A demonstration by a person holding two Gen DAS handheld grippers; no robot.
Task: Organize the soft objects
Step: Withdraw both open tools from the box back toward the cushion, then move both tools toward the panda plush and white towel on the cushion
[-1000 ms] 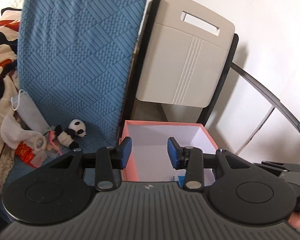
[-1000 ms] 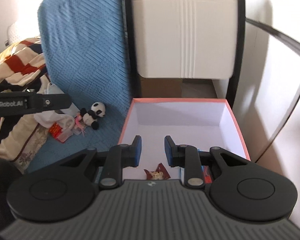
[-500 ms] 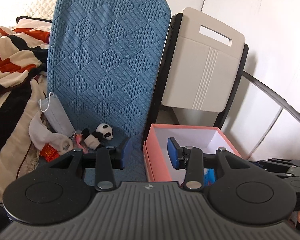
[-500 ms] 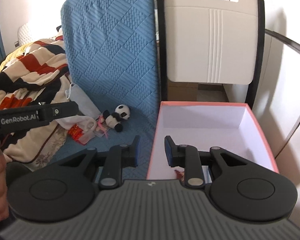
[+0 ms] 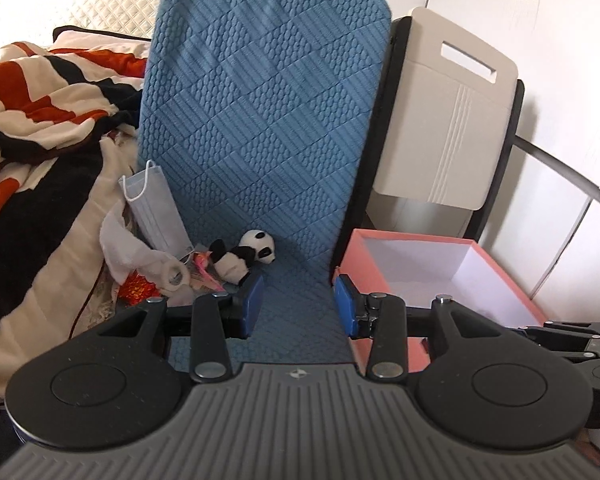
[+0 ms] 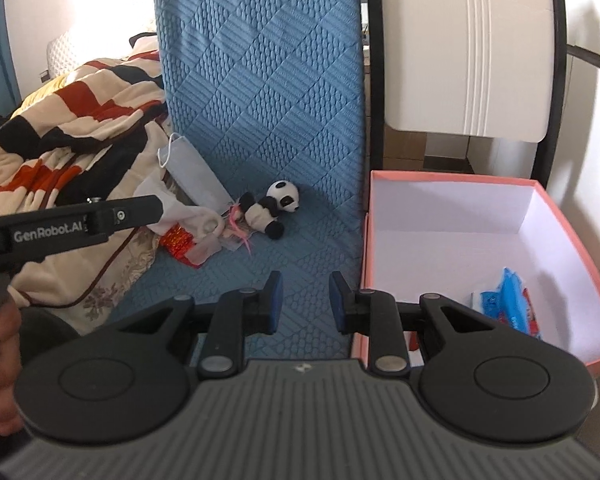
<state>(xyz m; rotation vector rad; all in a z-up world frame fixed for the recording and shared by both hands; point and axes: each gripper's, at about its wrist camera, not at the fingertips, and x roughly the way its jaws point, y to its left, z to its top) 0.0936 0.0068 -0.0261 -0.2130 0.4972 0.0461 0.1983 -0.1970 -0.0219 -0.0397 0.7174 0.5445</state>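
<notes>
Blue cushion (image 5: 260, 128), pink box (image 6: 480, 240), panda toy (image 6: 270, 210) lying lengthwise, head toward the box.
Both views have swung from box to cushion; left gripper (image 5: 298, 306) and right gripper (image 6: 306, 300) gape, empty; the litter beside the panda is perhaps wrappers.

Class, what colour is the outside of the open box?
Pink box, white inside; clearest in the right wrist view.

Plush panda (image 6: 274, 210) lying on its side on blue quilted cushion (image 6: 284, 80), w/ face mask (image 6: 198, 176) leaning just beside.
</notes>
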